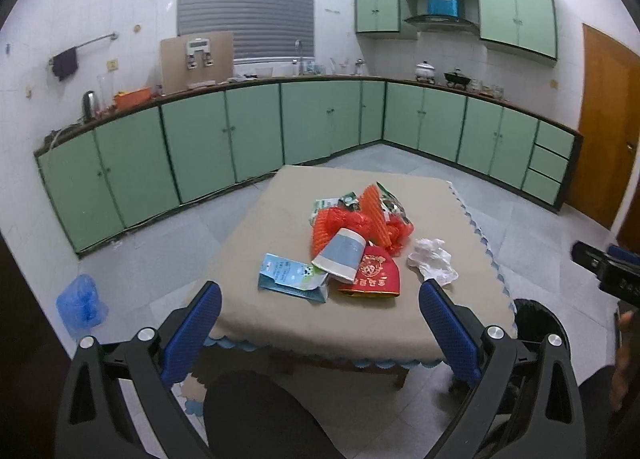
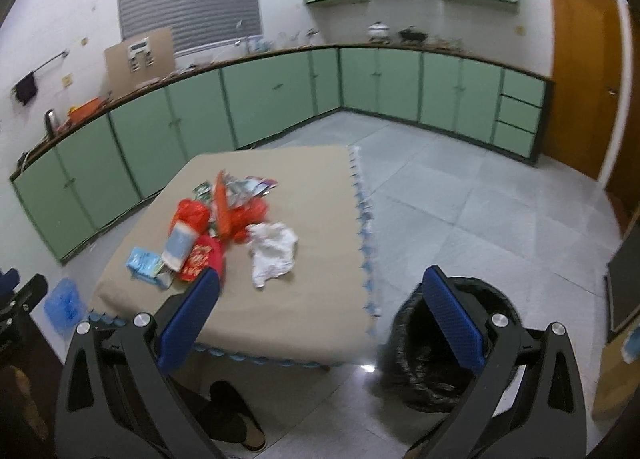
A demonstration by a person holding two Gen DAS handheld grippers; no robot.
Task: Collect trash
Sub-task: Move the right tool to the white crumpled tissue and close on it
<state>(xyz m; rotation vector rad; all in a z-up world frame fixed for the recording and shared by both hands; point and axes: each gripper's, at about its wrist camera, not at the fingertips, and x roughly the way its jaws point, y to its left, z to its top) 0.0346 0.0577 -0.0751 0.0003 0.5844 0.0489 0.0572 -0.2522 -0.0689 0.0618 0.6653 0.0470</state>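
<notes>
Trash (image 1: 356,243) untouched; hand-held grippers (image 1: 320,299) wide apart, empty.

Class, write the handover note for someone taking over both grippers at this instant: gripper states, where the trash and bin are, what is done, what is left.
Left gripper: open, empty, held short of the table's near edge.
Right gripper: open, empty, above the near table edge.
Trash all on the table: blue carton, paper cup, red packet, orange netting, foil wrappers, white crumpled bag.
Black-lined bin stands on the floor by the table's right corner.
Done: nothing picked up, as far as can be seen.
Left: every piece into the bin.
</notes>
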